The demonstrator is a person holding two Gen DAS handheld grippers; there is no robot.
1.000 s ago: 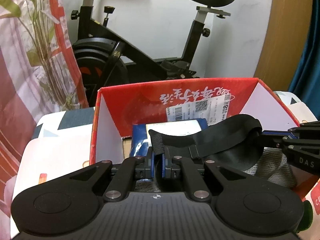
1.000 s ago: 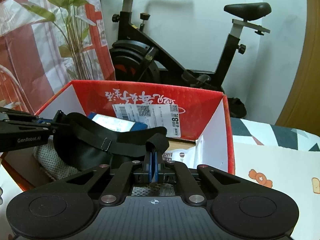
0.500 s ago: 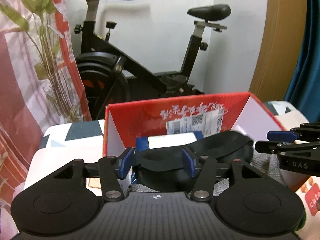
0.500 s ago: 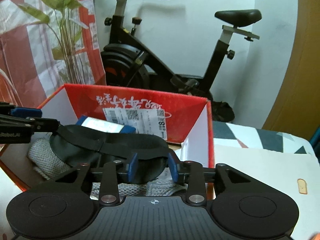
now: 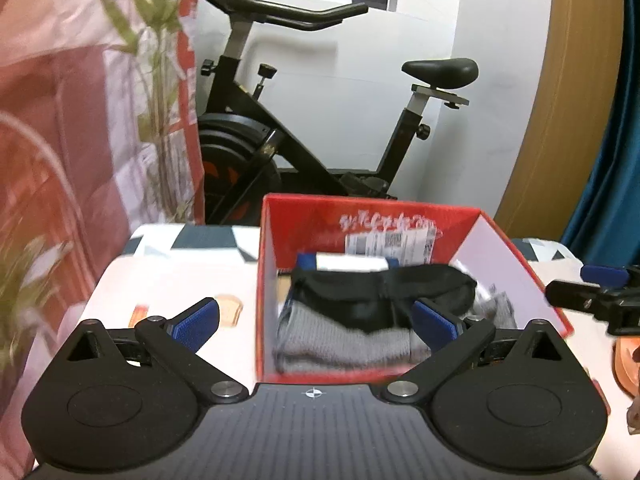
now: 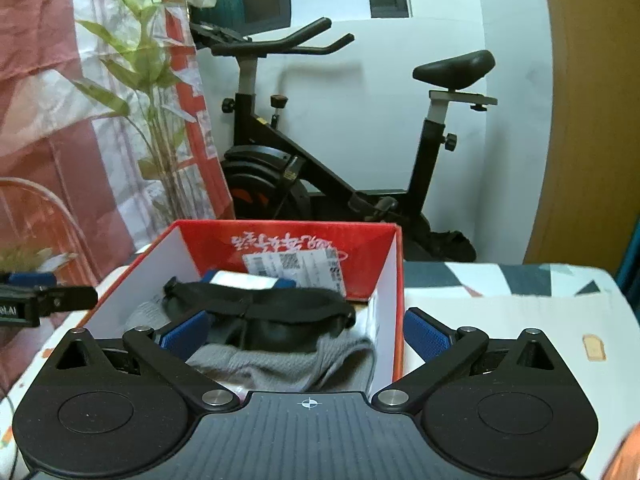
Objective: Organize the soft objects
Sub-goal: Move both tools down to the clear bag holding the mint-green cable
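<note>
Eye mask (image 6: 276, 316) lies on grey knit (image 6: 280, 364) inside red box (image 6: 394, 264).

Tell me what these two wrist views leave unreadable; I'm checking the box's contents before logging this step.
- Left wrist view: motion blur smears the print and label on the red box.
- Both views: the black eye mask and grey knit cover the box floor and most of the blue-and-white item.
- Left wrist view: the orange-brown object is cut off by the right edge.
</note>
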